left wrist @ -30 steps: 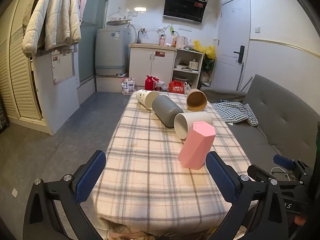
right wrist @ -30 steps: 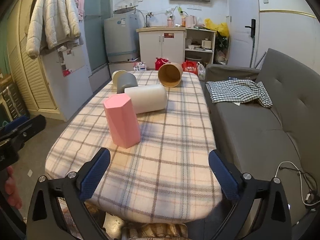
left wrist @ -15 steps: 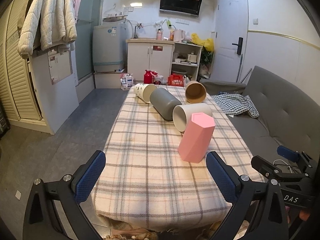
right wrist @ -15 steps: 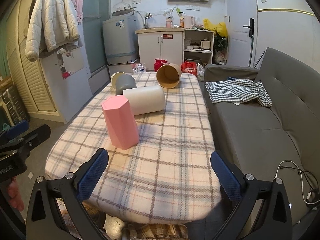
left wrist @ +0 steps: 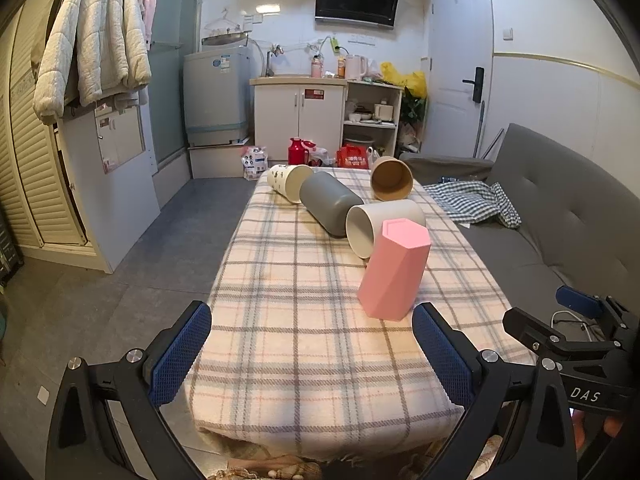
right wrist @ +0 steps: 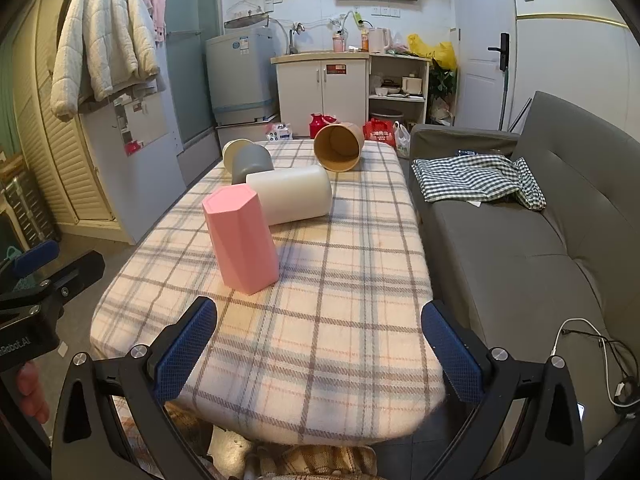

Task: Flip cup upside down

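Note:
A pink faceted cup (left wrist: pixel 394 270) stands mouth-down on the plaid-covered table (left wrist: pixel 296 320); it also shows in the right wrist view (right wrist: pixel 242 238). Behind it lie a white cup (left wrist: pixel 380 224) (right wrist: pixel 290 196), a grey cup (left wrist: pixel 330 202) (right wrist: pixel 252 164), a cream patterned cup (left wrist: pixel 288 182) (right wrist: pixel 236 152) and a brown cup (left wrist: pixel 391 179) (right wrist: pixel 338 146), all on their sides. My left gripper (left wrist: pixel 312 356) is open and empty near the table's front end. My right gripper (right wrist: pixel 318 354) is open and empty there too, to the right of the left one.
A grey sofa (right wrist: pixel 520 248) with a checked cloth (right wrist: pixel 476 178) runs along the table's right side. A cabinet with a hanging jacket (left wrist: pixel 92 40) stands on the left. Kitchen cupboards (left wrist: pixel 300 116) and a washer (left wrist: pixel 216 96) stand beyond the table's far end.
Both grippers have drawn back a little from the table and stayed open. The cups have not moved.

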`<state>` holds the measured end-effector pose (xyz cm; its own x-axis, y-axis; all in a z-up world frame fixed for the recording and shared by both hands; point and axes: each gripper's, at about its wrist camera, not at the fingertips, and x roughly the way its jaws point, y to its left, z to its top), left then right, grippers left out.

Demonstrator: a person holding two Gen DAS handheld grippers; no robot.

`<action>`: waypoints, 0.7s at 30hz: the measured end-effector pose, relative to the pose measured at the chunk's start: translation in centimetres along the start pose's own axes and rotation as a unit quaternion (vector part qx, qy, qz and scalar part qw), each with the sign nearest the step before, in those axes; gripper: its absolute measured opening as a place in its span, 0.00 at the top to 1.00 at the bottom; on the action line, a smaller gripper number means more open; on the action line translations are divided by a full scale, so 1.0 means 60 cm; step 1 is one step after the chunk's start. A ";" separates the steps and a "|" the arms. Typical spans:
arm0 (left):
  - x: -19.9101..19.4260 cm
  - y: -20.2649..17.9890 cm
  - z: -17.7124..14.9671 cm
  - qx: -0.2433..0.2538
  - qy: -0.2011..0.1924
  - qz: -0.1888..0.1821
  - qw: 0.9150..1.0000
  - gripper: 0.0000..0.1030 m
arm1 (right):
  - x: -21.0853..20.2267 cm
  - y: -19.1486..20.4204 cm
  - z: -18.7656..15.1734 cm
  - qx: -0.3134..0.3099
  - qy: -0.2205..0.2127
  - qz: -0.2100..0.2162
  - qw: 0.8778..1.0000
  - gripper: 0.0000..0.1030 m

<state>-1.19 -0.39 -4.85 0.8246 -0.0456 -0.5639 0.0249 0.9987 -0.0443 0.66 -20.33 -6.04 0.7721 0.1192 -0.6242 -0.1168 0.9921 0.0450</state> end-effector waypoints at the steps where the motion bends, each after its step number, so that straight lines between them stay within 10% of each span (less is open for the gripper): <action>1: 0.000 -0.001 -0.001 0.000 0.001 -0.002 1.000 0.00 | 0.000 0.000 0.000 0.000 0.001 0.001 1.000 0.00; 21: 0.003 -0.002 -0.004 0.004 0.004 0.001 1.000 0.00 | 0.003 0.002 -0.005 -0.003 0.005 0.001 1.000 0.00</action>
<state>-1.14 -0.53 -5.14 0.8203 -0.0438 -0.5702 0.0283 0.9989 -0.0361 0.59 -20.21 -6.34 0.7661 0.1210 -0.6313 -0.1221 0.9916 0.0418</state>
